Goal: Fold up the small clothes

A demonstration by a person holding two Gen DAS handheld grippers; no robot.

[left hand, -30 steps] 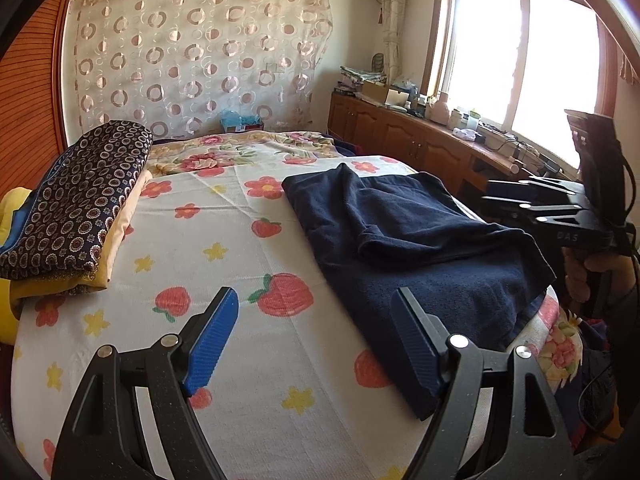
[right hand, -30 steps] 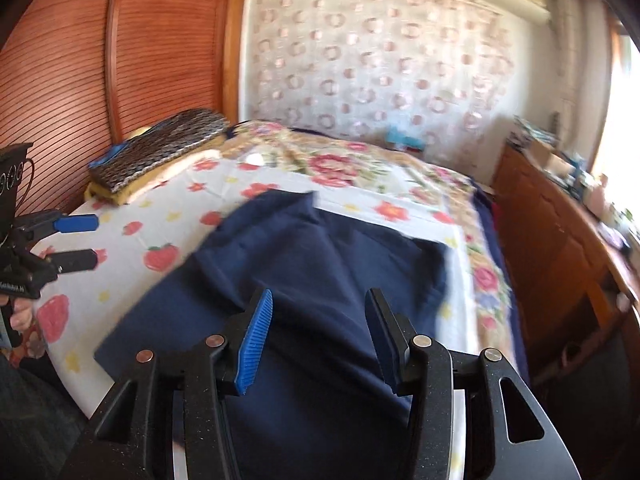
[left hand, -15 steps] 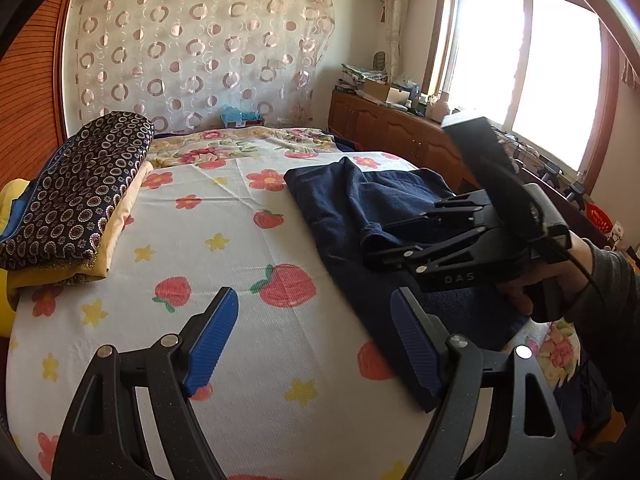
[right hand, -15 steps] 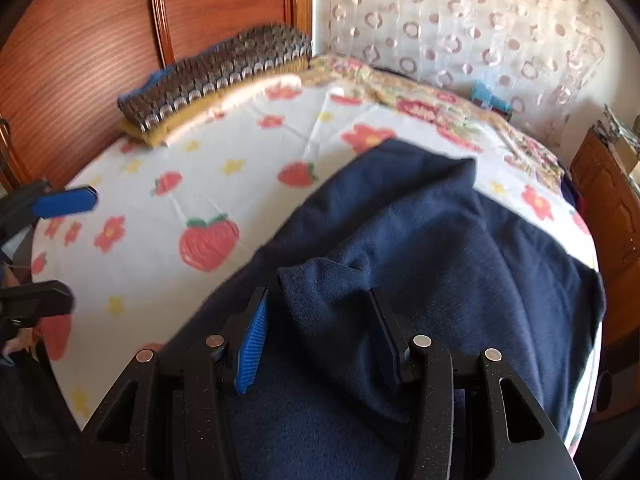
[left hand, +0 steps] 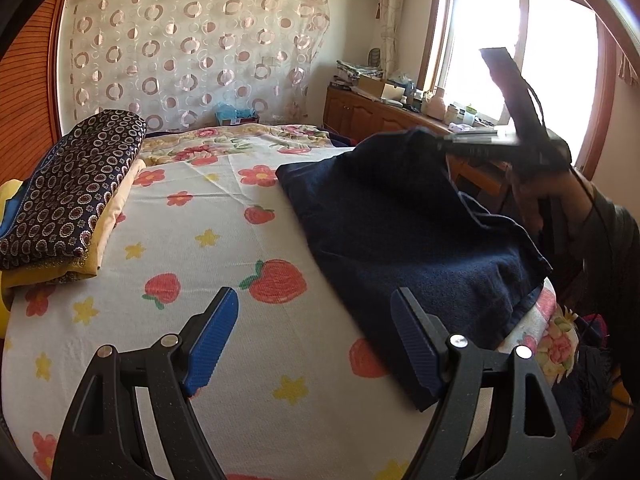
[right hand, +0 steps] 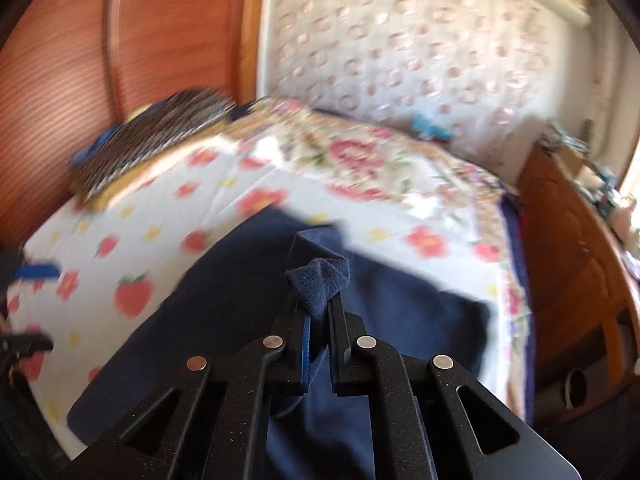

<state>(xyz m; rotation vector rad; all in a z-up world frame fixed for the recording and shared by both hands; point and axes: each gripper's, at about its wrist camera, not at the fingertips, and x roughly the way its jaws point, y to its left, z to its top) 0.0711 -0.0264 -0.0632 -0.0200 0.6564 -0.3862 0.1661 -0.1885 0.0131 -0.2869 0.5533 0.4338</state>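
Note:
A dark navy garment [left hand: 400, 232] lies on the right side of the bed, its near corner hanging over the bed's edge. My right gripper [right hand: 318, 300] is shut on a fold of the navy garment [right hand: 320, 280] and holds it lifted above the bed; in the left wrist view the right gripper [left hand: 444, 144] shows high on the right with the cloth hanging from it. My left gripper [left hand: 314, 340] is open and empty, low over the sheet, just left of the garment's near corner.
The bed has a white sheet with strawberries and flowers [left hand: 208, 240]. A folded stack of patterned and yellow cloth [left hand: 72, 192] lies at the left. A wooden cabinet with clutter [left hand: 384, 116] stands under the window on the right. A wooden wall panel [right hand: 120, 60] is behind the bed.
My right gripper has closed on a fold of the navy garment and lifted it up off the bed. My left gripper has stayed open and nearly still.

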